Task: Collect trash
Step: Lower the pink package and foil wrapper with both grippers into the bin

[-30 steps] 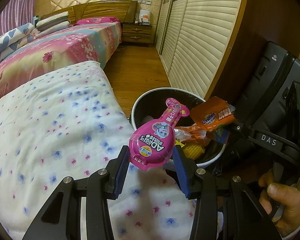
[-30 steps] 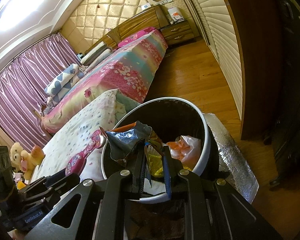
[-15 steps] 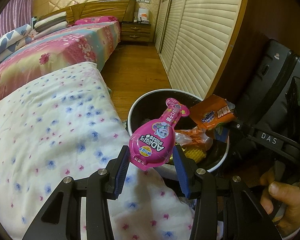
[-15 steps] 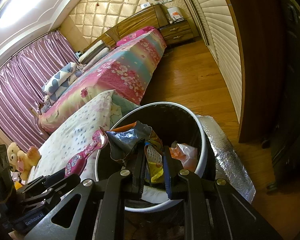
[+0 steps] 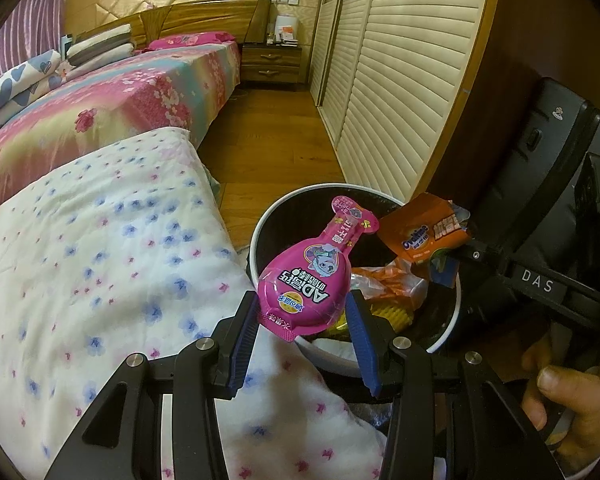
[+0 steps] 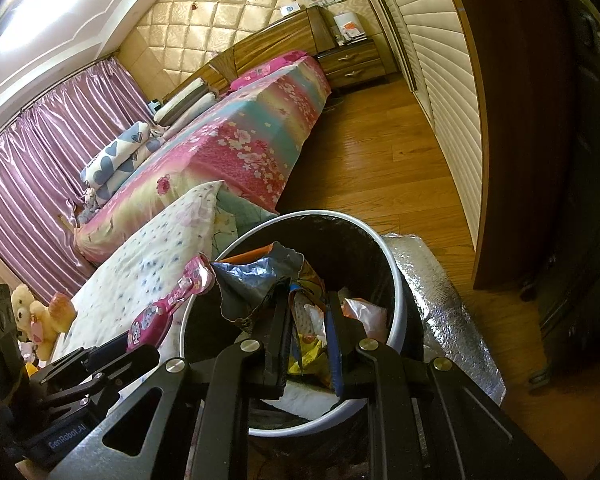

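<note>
Two handheld grippers meet over a white-rimmed bin (image 5: pixel 256 240) at lower centre of both views, each carrying a piece of trash. The left gripper (image 5: pixel 302 318) has its blue-padded jaws closed part-way on the wide base of a pink pouch (image 5: pixel 312 280), which stands tilted up and right so its narrow neck crosses the bin's near rim; the pouch shows a cartoon pup, large white lettering that reads "AD" followed by Chinese characters, and an orange-and-yellow round badge. In the right wrist view the same pouch (image 6: pixel 168 308) appears at lower left, just outside the rim, held by the other tool, whose body carries the label "GenRobot.AI". The right gripper (image 6: pixel 308 320), its jaws nearly together, pinches a crumpled wrapper (image 6: pixel 252 280) with a silvery inside directly above the bin's black-lined mouth; seen from the left wrist, at centre right, the wrapper (image 5: pixel 424 236) is orange with the brand "Ovaltine" in white on blue. The right tool there bears a tag reading "DAS", and a green light glows at the frame's right edge. Inside the bin lie orange and yellow packets (image 5: pixel 388 288). A flowered quilt (image 5: pixel 100 248) fills the lower left, touching the bin's side.
</note>
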A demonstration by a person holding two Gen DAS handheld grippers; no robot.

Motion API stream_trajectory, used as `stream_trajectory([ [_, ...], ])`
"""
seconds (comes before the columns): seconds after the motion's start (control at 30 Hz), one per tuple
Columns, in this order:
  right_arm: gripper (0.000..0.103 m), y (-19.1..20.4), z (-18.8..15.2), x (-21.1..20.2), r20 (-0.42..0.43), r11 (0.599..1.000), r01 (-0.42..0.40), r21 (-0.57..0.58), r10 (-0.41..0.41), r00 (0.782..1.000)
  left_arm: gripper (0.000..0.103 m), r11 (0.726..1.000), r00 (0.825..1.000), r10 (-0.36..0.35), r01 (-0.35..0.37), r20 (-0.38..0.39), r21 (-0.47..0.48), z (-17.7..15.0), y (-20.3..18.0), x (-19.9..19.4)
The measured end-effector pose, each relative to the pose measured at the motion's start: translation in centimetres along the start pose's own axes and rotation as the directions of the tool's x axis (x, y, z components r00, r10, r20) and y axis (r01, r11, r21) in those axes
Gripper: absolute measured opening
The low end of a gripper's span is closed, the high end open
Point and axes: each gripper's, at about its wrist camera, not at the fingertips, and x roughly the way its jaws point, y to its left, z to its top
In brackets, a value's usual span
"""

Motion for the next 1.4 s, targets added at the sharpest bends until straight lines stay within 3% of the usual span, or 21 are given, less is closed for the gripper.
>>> stream_trajectory([
  [1.4,0.020,-0.8,0.9,1.0,-0.029,1.000,0.022,-0.006,-0.023,0.999,0.043,1.000,1.000,0.007,-0.007,-0.019,0.010,1.4,-0.8,1.8],
])
